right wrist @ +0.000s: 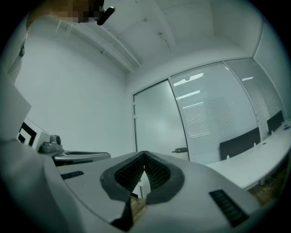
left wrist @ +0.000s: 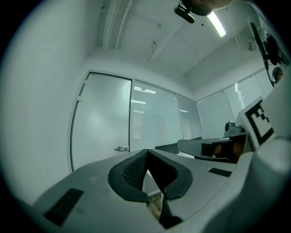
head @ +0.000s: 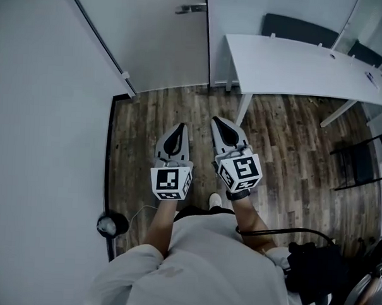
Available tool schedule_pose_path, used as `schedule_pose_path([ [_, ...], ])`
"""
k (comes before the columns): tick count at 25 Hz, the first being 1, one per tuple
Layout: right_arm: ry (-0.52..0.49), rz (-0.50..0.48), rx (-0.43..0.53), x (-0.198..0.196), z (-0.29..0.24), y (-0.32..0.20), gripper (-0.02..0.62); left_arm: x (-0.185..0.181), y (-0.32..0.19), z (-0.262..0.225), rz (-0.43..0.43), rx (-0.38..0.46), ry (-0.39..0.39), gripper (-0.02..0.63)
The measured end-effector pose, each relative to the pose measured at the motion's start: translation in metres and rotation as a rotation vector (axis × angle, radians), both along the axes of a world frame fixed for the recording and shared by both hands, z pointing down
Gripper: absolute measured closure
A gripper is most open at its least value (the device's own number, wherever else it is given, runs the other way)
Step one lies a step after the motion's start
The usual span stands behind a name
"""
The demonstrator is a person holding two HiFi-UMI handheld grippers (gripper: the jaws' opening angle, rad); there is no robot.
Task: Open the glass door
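The frosted glass door [head: 158, 46] stands closed ahead of me, its metal lever handle [head: 191, 8] near its right edge. My left gripper [head: 177, 130] and right gripper [head: 219, 123] are held side by side over the wood floor, well short of the door, both pointing at it. Both are shut with nothing between the jaws. In the left gripper view the door [left wrist: 100, 118] and handle [left wrist: 121, 148] lie beyond the shut tips [left wrist: 146, 152]. In the right gripper view the handle [right wrist: 180, 149] shows right of the shut tips [right wrist: 144, 154].
A white table [head: 308, 65] with dark chairs [head: 297, 27] behind it stands to the right of the door. A white wall [head: 47, 111] runs along my left, a black round object [head: 112, 225] at its foot. A black bag [head: 315, 268] lies at lower right.
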State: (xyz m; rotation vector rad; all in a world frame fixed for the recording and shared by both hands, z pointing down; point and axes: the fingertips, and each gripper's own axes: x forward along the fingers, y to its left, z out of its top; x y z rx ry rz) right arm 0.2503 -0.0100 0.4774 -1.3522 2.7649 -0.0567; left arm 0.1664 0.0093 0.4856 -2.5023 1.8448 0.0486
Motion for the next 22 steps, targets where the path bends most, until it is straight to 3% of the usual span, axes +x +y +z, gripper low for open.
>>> schedule_pose_path([
  [4,-0.005,-0.002,-0.096,0.002,0.031,-0.053,0.592,-0.019,-0.035,0.020,-0.055,-0.059,-0.008,0.617],
  [9,0.040,-0.071,-0.129,-0.048,0.054,-0.096,0.592,-0.067,-0.095,0.046,-0.104,-0.121,0.034,0.617],
  [12,0.095,-0.080,-0.101,-0.077,0.061,-0.139,0.592,-0.084,-0.157,0.056,-0.077,-0.102,0.076,0.617],
  [16,0.117,-0.028,-0.122,-0.099,0.064,-0.235,0.592,-0.097,-0.251,0.043,-0.015,-0.066,0.176,0.617],
  [19,0.093,0.002,-0.069,-0.130,0.036,-0.295,0.594,-0.124,-0.304,0.006,0.040,0.014,0.142,0.617],
  [22,0.086,0.048,0.003,-0.164,0.018,-0.344,0.592,-0.159,-0.363,0.006,0.127,0.044,0.083,0.617],
])
